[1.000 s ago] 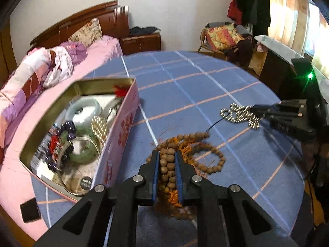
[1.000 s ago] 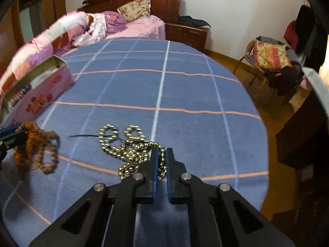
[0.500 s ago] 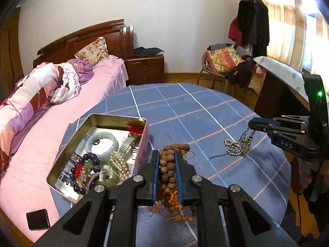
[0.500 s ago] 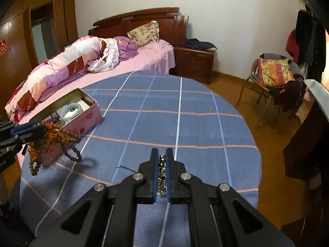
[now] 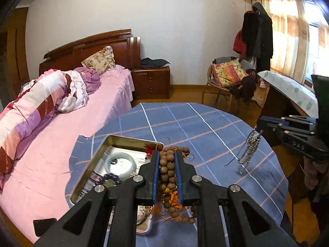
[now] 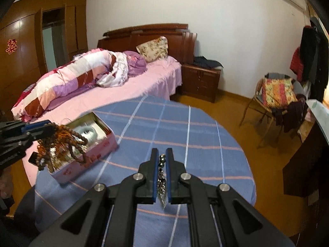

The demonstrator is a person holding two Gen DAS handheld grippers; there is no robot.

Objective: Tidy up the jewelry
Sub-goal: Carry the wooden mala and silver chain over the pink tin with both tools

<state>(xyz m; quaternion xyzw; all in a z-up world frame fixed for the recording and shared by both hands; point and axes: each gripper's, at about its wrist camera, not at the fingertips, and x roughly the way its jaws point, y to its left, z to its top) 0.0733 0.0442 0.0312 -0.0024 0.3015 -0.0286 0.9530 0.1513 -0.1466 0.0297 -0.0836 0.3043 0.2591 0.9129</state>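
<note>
My left gripper is shut on a brown wooden bead necklace with orange tassels and holds it in the air over the near end of the open pink tin box. It also shows in the right wrist view, hanging above the box. The box holds a pale jade bangle and dark purple beads. My right gripper is shut on a silver bead chain, which dangles above the blue plaid tablecloth.
The round table has a blue plaid cloth. A pink bed lies left of it. A small black item lies on the bed near the box. A chair with a cushion and a dark cabinet stand to the right.
Both grippers have lifted their jewelry off the table. The left one has carried the wooden beads left, over the tin box. The silver chain now hangs free in the air.
</note>
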